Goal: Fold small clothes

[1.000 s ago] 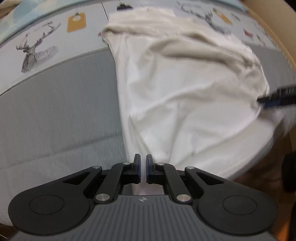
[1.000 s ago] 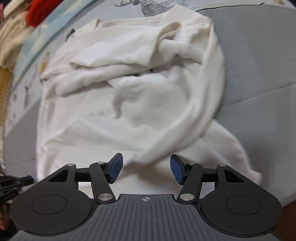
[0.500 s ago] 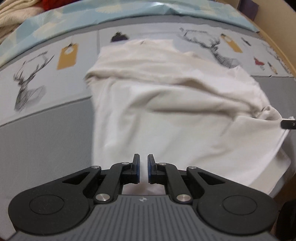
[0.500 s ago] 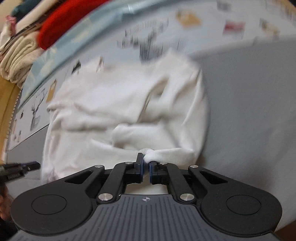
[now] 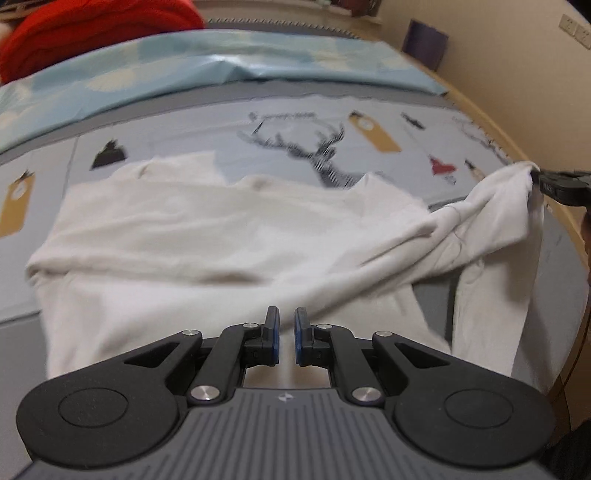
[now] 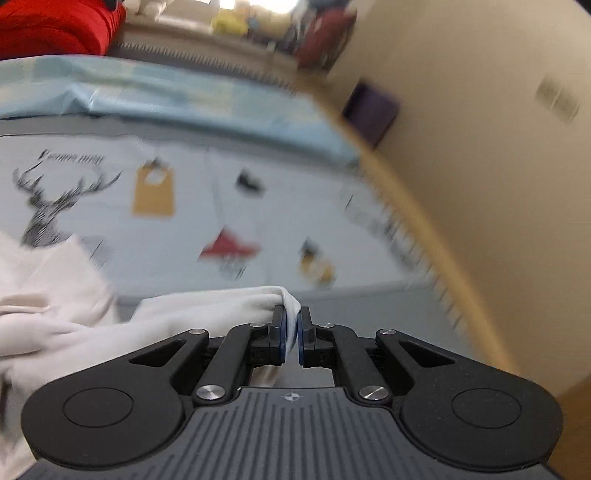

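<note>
A white garment [image 5: 221, 251] lies spread on the printed mat [image 5: 369, 122]. My left gripper [image 5: 286, 328] is at its near hem, shut, with white cloth showing in the narrow slit between the pads. At the right edge of the left wrist view, my right gripper [image 5: 561, 184] holds a corner of the garment lifted off the mat, and the cloth stretches taut towards it. In the right wrist view the right gripper [image 6: 291, 328] is shut on a bunched fold of the white garment [image 6: 207, 306], which trails off to the left.
A red garment [image 5: 92, 33] lies at the far left behind a crumpled light-blue sheet [image 5: 258, 66]. The mat's right side ends at a curved wooden edge [image 6: 424, 229] by a beige wall, where a dark purple object [image 6: 369, 110] stands.
The right gripper's jaws closed on a fold of the garment, then lifted and swung it to the right. The left gripper moved with the hem, and the garment is stretched out wider.
</note>
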Demonstrator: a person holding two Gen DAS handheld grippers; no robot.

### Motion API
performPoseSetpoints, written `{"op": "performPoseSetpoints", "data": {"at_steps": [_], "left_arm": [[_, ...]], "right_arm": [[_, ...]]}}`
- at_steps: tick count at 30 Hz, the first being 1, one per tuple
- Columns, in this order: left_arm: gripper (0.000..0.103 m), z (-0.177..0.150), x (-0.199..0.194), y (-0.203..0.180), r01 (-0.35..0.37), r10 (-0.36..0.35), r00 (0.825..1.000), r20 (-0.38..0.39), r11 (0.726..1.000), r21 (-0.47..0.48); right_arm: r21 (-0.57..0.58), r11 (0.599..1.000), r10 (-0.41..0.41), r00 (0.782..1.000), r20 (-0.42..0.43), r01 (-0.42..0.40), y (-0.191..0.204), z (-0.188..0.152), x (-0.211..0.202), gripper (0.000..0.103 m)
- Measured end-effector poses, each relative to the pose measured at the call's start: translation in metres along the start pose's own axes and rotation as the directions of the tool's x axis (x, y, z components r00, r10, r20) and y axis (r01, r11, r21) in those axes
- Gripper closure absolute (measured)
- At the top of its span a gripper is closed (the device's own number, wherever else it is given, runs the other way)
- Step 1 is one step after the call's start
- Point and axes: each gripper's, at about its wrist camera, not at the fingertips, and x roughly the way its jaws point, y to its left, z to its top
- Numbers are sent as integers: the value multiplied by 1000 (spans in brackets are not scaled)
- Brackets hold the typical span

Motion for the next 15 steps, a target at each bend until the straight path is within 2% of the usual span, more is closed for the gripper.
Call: {"op": "performPoseSetpoints", "data": {"at_steps": [2, 5, 8, 9, 10, 11, 12, 13, 14, 15], "left_arm": [[95, 9, 11, -3, 4, -4, 999, 32, 1000, -10], [95, 21, 25, 0, 9, -7, 999, 49, 999, -40], [95, 31, 42, 0, 60, -58, 998, 27, 997, -51], [95, 33, 47, -3, 76, -76, 997, 16, 996, -42], [95, 35, 52, -7, 93, -92, 996, 7, 995, -24], [91, 37, 56, -12, 113, -113, 994, 1, 994, -6], [86, 38, 60, -19, 143, -143, 990, -7, 990, 13], [71, 39, 64, -26, 183, -183, 983, -15, 983, 30], [57, 40, 68, -32, 216, -215, 976, -24, 976, 40], [52, 40, 72, -39, 248, -246, 969, -34, 967, 52]], "right_arm": [[-37, 989, -141, 987, 78, 144, 6, 6, 6, 98], [-5, 962, -273, 961, 50, 273, -2, 7, 27, 98], [127, 963, -233, 971, -46, 237, -25, 4, 42, 98], [198, 961, -186, 981, -50, 192, -31, 4, 40, 92], [290, 953, -86, 996, -36, 93, -35, 4, 33, 91], [381, 923, 60, 998, 3, -56, -40, 5, 27, 89], [422, 888, 187, 982, 34, -183, -37, 7, 23, 85], [441, 850, 297, 954, 46, -287, -31, 9, 21, 82], [464, 788, 431, 901, 52, -404, -24, 8, 22, 74], [499, 721, 530, 846, 48, -480, -16, 6, 26, 69]]}}
